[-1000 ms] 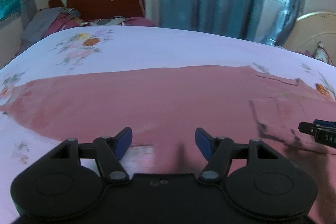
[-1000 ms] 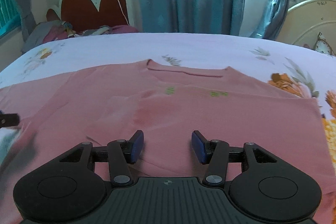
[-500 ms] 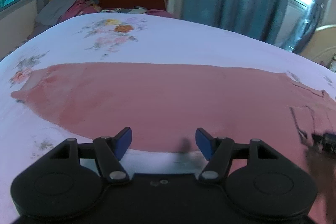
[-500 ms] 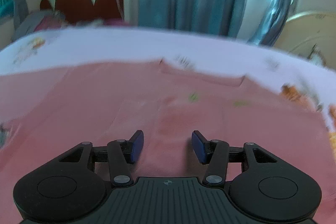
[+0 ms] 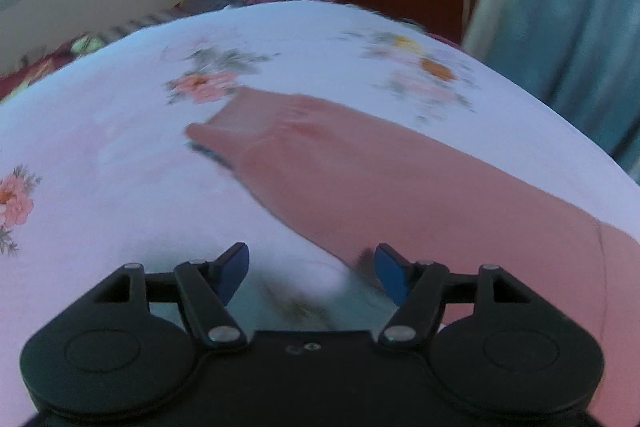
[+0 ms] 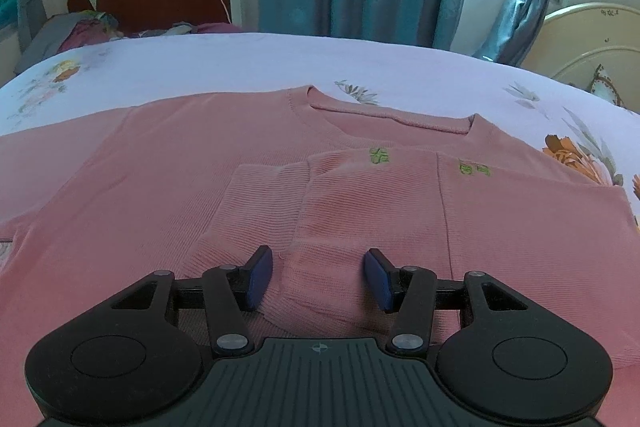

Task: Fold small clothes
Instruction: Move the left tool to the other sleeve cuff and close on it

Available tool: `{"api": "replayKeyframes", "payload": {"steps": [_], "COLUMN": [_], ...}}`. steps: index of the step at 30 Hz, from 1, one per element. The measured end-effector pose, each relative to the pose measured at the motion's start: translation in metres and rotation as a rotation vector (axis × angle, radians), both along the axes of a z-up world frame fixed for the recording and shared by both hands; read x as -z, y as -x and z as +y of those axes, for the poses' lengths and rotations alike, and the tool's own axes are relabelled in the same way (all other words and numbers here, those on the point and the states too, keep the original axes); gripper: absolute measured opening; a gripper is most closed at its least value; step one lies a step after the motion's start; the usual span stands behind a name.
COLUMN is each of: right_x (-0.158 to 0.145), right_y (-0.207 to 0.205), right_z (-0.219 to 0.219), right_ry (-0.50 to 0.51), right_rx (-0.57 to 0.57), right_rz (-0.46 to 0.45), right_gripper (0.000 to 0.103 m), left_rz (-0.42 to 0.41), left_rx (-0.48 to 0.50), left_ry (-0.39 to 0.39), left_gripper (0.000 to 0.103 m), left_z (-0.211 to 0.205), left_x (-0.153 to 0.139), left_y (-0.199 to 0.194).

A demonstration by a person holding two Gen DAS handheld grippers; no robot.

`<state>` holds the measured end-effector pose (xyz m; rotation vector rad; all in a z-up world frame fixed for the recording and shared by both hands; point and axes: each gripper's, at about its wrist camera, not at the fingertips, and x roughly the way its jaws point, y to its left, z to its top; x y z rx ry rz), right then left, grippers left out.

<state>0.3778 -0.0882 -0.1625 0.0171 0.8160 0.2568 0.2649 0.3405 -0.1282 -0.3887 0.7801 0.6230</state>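
One sleeve is folded over the pink sweater (image 6: 160, 195), and both the left gripper (image 5: 310, 273) and right gripper (image 6: 318, 277), fingers apart and empty, must probably take the outstretched sleeve (image 5: 360, 163) next.

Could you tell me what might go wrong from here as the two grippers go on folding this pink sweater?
The left gripper is open, and the long sleeve lies stretched away from it across the floral bedsheet; a grab mid-sleeve could drag the cuff or bunch the sheet. The right gripper is open over the already folded sleeve; closing there may pinch several layers and undo that fold.
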Motion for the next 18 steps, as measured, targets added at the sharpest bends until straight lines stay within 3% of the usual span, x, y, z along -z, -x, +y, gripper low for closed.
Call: {"api": "replayKeyframes", "payload": {"steps": [6,8,12,13,15,18], "right_x": [0.0,0.0,-0.003,-0.003,-0.001,0.001], "right_y": [0.003,0.002,0.002,0.003,0.003,0.001], "right_z": [0.001,0.001,-0.001,-0.003,-0.005,-0.006], "right_ry": [-0.032,-0.029,-0.048,-0.055,-0.051,-0.041], "right_rx": [0.018,0.018,0.029,0.038,0.055,0.03], "right_rz": [-0.001,-0.002,0.004,-0.003,-0.008,0.0], "right_gripper": [0.051,0.051,0.051,0.051,0.051,0.051], "left_rz": [-0.084,-0.114,-0.165,-0.18,-0.189,-0.22], "left_rx": [-0.046,-0.065,-0.13,-0.146,-0.141,-0.049], "left_ry": [0.075,0.073,0.059,0.07,0.062,0.001], "left_gripper": [0.061,0.05,0.013,0.007,0.005,0.005], "left_z": [0.036,0.045,0.059,0.062,0.06,0.038], "left_x": [0.013,0.016,0.022,0.023,0.021,0.005], "left_y": [-0.013,-0.02,-0.024,-0.023,-0.024,-0.027]}}
